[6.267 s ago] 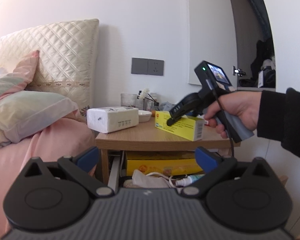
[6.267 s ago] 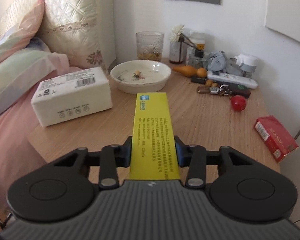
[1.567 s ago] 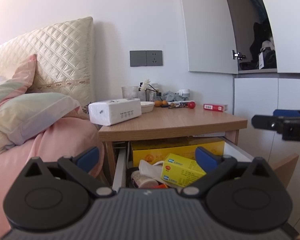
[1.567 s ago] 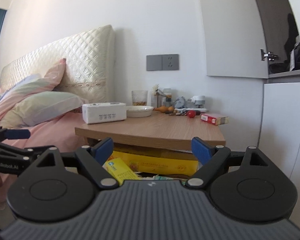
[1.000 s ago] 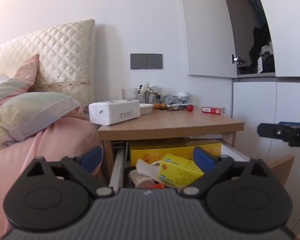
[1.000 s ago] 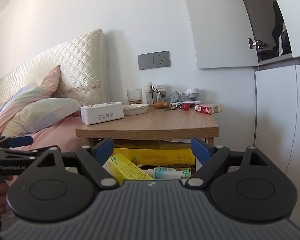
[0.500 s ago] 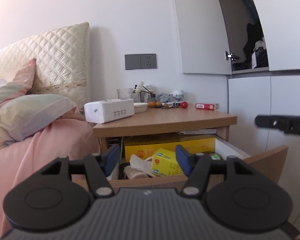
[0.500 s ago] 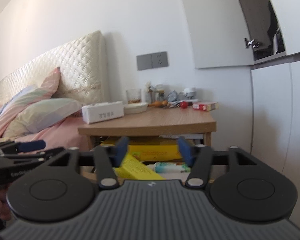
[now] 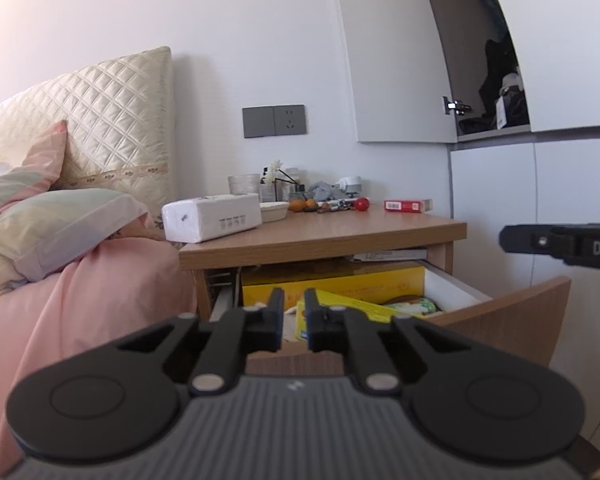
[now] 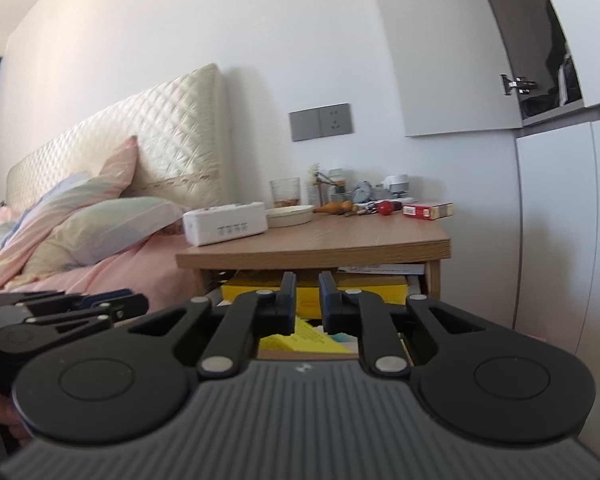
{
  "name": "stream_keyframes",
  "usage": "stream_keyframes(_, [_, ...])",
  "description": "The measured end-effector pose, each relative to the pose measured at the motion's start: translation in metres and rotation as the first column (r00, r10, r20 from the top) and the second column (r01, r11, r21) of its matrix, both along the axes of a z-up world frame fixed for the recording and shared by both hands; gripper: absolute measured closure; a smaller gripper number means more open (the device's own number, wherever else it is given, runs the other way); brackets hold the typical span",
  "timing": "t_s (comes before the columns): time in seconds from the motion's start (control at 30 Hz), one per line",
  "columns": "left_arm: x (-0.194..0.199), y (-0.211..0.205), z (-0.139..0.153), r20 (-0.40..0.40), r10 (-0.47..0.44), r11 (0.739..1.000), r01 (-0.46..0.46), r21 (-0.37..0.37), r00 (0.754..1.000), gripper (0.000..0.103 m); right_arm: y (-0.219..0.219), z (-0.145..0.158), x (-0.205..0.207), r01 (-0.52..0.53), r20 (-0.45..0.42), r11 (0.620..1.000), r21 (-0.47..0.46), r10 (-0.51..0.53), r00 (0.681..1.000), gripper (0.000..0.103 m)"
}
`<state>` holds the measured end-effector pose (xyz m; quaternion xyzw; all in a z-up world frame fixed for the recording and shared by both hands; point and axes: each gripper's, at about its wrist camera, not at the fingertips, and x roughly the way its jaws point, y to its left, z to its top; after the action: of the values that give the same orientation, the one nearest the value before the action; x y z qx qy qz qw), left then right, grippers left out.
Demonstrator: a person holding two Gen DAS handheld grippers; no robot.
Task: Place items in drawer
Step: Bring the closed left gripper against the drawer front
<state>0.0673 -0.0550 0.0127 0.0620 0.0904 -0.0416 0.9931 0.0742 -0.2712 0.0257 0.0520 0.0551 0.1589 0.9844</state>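
Note:
The nightstand drawer stands pulled open under the wooden top. A small yellow box lies inside it on other clutter, in front of a large yellow box; the small box also shows in the right wrist view. My left gripper is nearly shut and empty, held in front of the drawer. My right gripper is nearly shut and empty, also in front of the drawer. The right gripper shows at the right edge of the left wrist view.
On the nightstand top sit a white tissue pack, a bowl, a glass, a red ball, a red packet and small clutter. A bed with pink bedding is left. White cabinets stand right.
Earlier my right gripper held the yellow box over the nightstand; it now lies in the drawer. Over the last second both grippers have closed from wide open and drawn back.

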Motion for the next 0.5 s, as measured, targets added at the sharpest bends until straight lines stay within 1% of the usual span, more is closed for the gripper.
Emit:
stream_keyframes(0.1, [-0.002,-0.004,-0.003,-0.004,-0.01,1.0,0.01,0.001,1.0,0.102,0.004,-0.003,-0.002,-0.013,-0.006,1.0,-0.015,0.013,1.0,0.088])
stream_keyframes(0.27, [-0.005,-0.009,-0.008,-0.017,-0.022,1.0,0.022,0.002,1.0,0.102,0.008,-0.009,0.002,-0.037,-0.051,0.999,-0.025,0.035,0.998,0.088])
stream_keyframes(0.43, [-0.007,-0.013,-0.013,-0.033,-0.032,0.999,0.032,0.01,0.999,0.102,0.011,-0.014,0.003,-0.012,-0.061,0.998,-0.055,0.009,0.998,0.088])
stream_keyframes(0.5, [-0.005,-0.014,-0.015,-0.053,-0.017,1.0,0.017,-0.003,0.998,0.102,0.011,-0.017,0.003,0.005,-0.069,0.998,-0.06,-0.009,0.998,0.088])
